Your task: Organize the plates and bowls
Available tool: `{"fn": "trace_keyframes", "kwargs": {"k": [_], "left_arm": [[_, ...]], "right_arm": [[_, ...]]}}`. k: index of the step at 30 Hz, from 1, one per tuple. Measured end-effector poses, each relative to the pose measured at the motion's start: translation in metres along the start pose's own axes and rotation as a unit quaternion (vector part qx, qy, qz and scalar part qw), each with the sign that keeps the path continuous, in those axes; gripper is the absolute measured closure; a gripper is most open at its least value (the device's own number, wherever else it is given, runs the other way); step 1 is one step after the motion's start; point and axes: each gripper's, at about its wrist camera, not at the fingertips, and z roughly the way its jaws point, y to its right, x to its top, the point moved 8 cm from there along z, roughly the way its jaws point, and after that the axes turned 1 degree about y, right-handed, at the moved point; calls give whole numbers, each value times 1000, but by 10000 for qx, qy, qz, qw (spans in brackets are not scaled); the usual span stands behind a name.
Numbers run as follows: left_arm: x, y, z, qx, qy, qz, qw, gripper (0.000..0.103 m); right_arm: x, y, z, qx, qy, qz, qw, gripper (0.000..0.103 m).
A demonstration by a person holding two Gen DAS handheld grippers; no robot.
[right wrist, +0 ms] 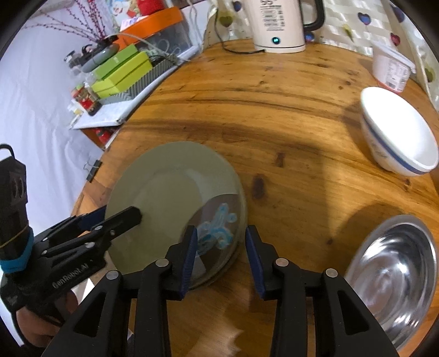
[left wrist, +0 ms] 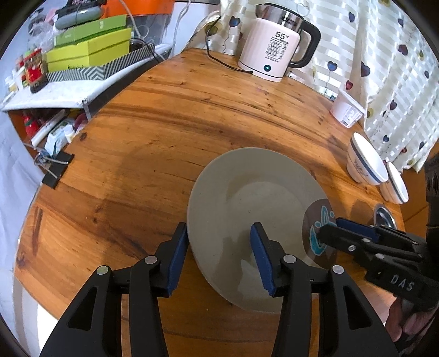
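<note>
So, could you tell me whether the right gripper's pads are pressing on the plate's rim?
Apart. In the right wrist view the right gripper straddles the rim of the plate, with wood showing between the rim and the outer pad; the jaws stand open.

Desk [right wrist: 274, 115]: plate [right wrist: 164, 192] lay at the near left part. Kettle [right wrist: 277, 24] stood at the far edge, a lidded tub [right wrist: 391, 67] to its right. Two bowls [left wrist: 365, 162], side by side, sat right of the plate; nearest right, a steel bowl [right wrist: 397, 263]. A shelf [left wrist: 55, 93] stacked with boxes [left wrist: 87, 52] stood beyond the desk's left edge.
</note>
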Motion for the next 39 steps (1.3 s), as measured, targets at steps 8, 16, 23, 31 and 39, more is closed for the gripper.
{"fn": "trace_keyframes", "kwargs": {"k": [8,16,23,31,39], "left_arm": [[8,-7,-15,134,242,-99,9996,55],[18,20,-41,-52,559,100,9984,55],[16,68,-51,-428,615,512,9959,55],[-2,119,-54,-839,533,955,9905,55],[-17,154,-63,-1134,505,1287,9839,55]], "right_arm": [[3,18,-35,-8,396,127,9991,67],[-1,42,-83,-116,897,219,9957,67],[-20,78,-117,-396,1132,484,9916,67],[-48,104,-138,-536,1222,705,9885,67],[-70,116,-157,-638,1300,863,9857,67]]}}
